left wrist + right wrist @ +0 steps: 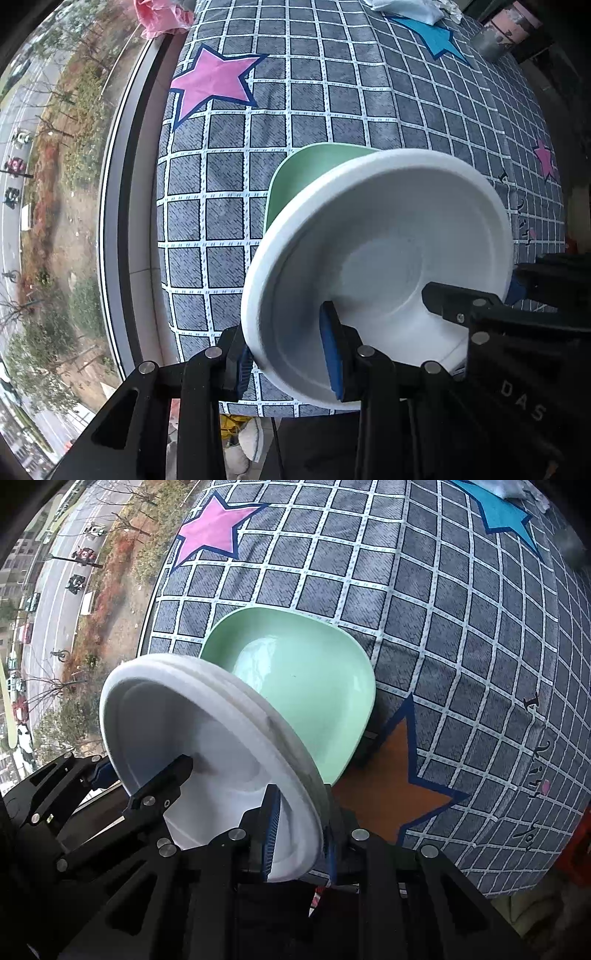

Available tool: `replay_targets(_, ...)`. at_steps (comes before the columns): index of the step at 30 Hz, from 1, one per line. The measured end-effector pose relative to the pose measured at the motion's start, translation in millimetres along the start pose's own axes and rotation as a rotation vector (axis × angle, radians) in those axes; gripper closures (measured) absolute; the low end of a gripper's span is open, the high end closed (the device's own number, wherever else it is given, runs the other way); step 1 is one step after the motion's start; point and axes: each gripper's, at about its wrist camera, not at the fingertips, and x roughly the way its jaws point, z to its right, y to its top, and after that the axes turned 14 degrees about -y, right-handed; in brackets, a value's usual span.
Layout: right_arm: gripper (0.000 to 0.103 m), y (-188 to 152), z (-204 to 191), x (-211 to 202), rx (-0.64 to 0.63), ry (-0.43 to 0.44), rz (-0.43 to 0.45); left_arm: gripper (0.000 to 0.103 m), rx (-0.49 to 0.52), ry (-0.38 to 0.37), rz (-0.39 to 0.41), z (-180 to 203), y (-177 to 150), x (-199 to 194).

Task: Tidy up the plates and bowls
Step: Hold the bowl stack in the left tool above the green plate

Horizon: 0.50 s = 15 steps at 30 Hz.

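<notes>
Left tongs (290,363) and right tongs (301,834), both clamped, facing each other.

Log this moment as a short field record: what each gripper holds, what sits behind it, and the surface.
left gripper: shut on white bowl rim
right gripper: shut on the same bowl's rim
bowl pose: tilted, lifted between both grippers
green plate: behind the bowl; whether it touches the bowl cannot be told
surface: checked cloth with stars
window: street outside, at the cloth's left edge
</notes>
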Motion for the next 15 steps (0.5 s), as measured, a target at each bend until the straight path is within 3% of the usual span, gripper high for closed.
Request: replay_targets(15, 0.079, -1.3, 18.6, -1.2, 0.015, -0.004, 0.001, 0.068, 0.018, 0.001, -0.005, 14.0, 7.6, -2.9)
